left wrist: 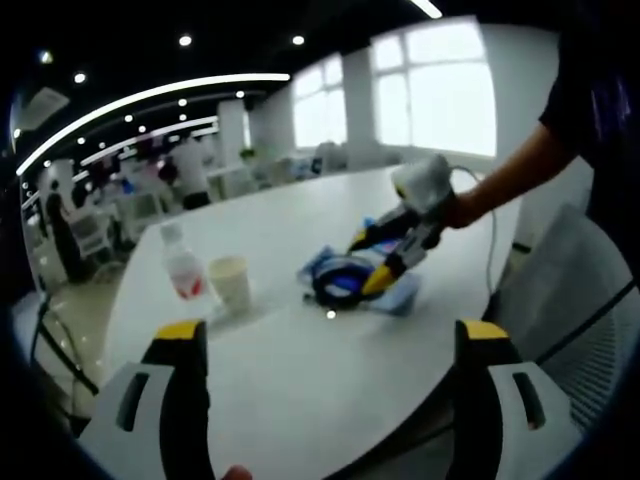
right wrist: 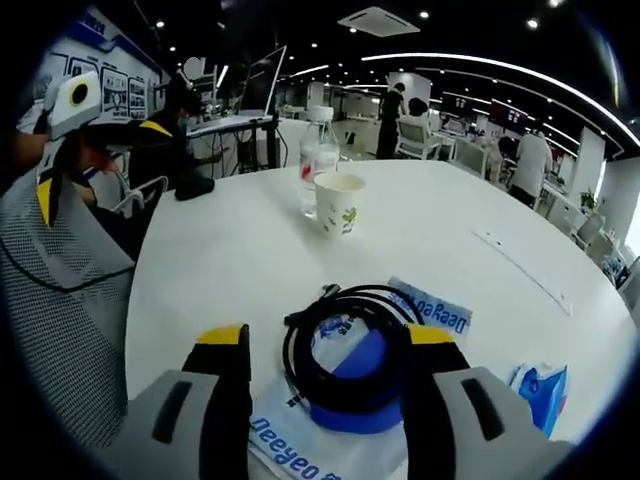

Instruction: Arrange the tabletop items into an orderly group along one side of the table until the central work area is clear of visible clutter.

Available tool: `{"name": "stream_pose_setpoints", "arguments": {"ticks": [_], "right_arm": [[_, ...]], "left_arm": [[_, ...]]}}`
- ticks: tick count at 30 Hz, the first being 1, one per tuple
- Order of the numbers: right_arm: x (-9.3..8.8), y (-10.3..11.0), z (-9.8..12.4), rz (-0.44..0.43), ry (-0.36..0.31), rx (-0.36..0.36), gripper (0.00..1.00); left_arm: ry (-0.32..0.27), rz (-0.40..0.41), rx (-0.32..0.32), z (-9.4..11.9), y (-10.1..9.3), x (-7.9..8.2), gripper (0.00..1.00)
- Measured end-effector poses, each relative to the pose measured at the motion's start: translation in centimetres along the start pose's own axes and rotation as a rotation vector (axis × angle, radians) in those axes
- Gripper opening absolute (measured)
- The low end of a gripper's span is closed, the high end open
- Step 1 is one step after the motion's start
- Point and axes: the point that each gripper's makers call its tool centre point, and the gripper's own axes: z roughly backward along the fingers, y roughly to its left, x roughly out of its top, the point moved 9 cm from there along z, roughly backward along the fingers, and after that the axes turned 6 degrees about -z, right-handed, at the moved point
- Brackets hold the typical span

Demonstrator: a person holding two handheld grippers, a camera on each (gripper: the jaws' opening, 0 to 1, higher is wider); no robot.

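Right gripper (right wrist: 325,375) open astride coiled cable (right wrist: 350,345), lower centre, on counter (right wrist: 220,260) | left gripper (left wrist: 330,345) open, empty | risk: loops spill; cup (right wrist: 339,203), bottle (right wrist: 318,150) upper centre.

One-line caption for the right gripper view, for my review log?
Right tongs open around a coiled black cable on a blue-printed packet; paper cup and water bottle stand beyond on the white table.

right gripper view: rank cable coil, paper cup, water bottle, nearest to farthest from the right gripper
1. black cable coil, between the right gripper jaws, on a blue-printed bag.
2. paper cup, mid-table, ahead.
3. water bottle, just behind the cup, slightly left.
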Motion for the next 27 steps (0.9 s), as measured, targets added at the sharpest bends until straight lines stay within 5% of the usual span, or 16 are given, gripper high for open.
{"name": "stream_pose_setpoints", "arguments": {"ticks": [11, 27], "right_arm": [[-0.6, 0.3, -1.4, 0.003, 0.051, 0.043, 0.48], [-1.5, 0.6, -2.9, 0.120, 0.119, 0.018, 0.37]], "left_arm": [[0.008, 0.005, 0.002, 0.0, 0.1, -0.1, 1.00], [0.019, 0.007, 0.003, -0.1, 0.0, -0.2, 0.98]]}}
